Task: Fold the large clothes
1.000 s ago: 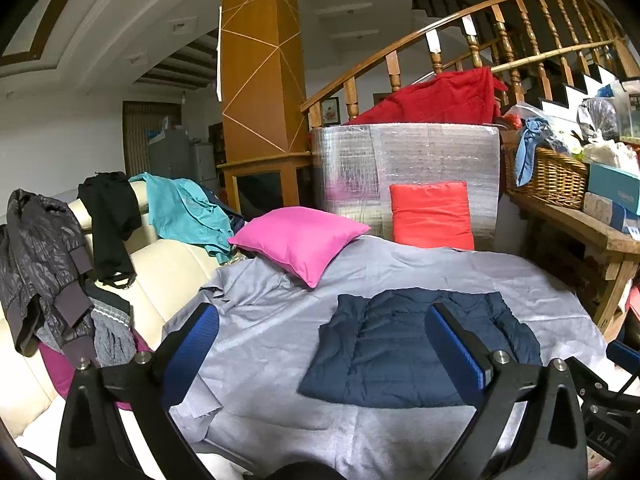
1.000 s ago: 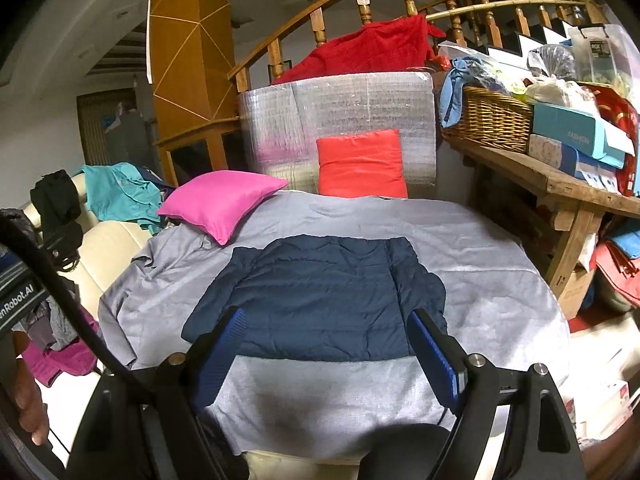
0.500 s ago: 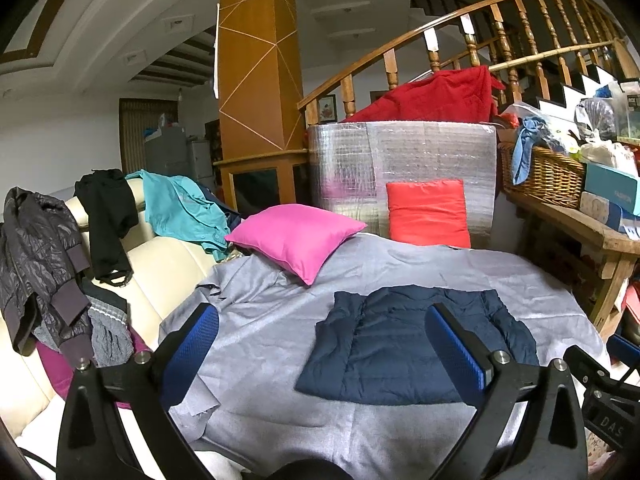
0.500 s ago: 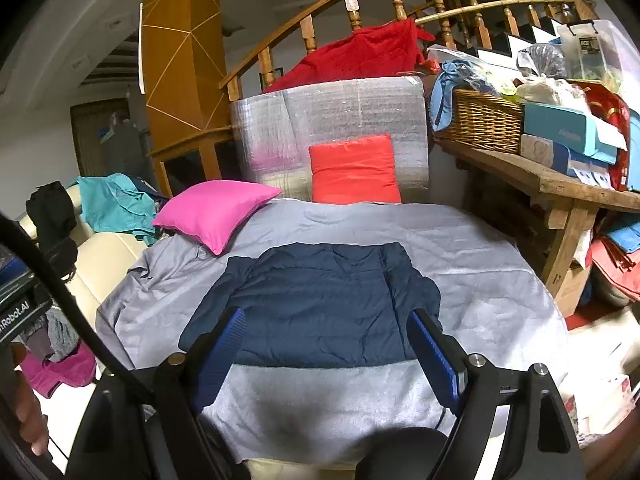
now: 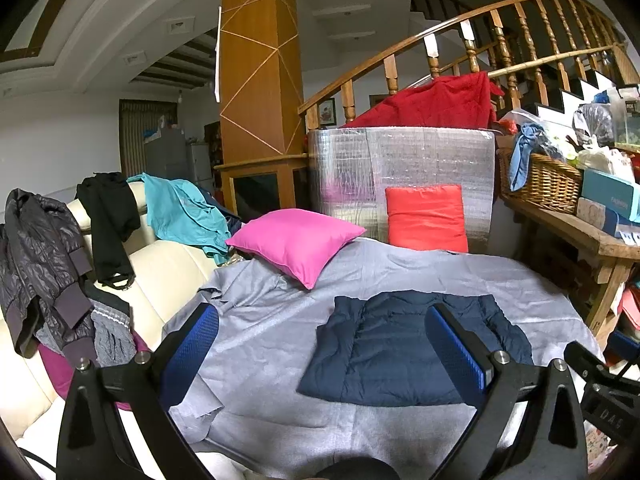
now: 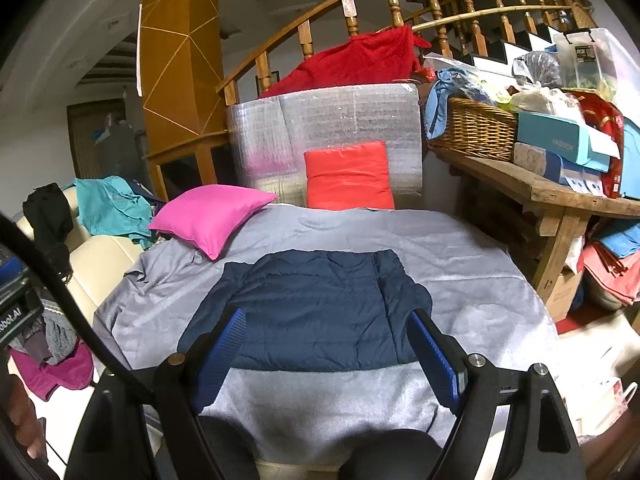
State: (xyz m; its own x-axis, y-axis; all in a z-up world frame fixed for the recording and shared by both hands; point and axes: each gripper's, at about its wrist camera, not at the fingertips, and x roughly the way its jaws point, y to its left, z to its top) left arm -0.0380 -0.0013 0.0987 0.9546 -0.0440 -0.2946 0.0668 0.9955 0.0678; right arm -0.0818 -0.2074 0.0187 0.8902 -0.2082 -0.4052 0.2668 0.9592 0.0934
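A navy quilted jacket [image 5: 404, 348] [image 6: 316, 308] lies folded flat on a grey sheet [image 5: 272, 320] [image 6: 460, 272] spread over the work surface. My left gripper [image 5: 320, 312] hovers above the sheet, short of the jacket and to its left, blue pads wide apart and nothing between them. My right gripper [image 6: 324, 316] hangs over the jacket's near edge, open as well, holding nothing. Neither gripper touches the cloth.
A pink cushion [image 5: 296, 240] and a red cushion [image 5: 426, 218] sit at the sheet's far side before a silver foil-wrapped block [image 6: 332, 128]. Clothes drape a cream sofa [image 5: 168, 264] on the left. A wooden bench [image 6: 540, 188] with a wicker basket [image 6: 472, 128] and boxes stands right.
Both cameras have drifted slightly; the jacket sits a little lower in the right wrist view. The jacket itself has not moved and both grippers stay open.
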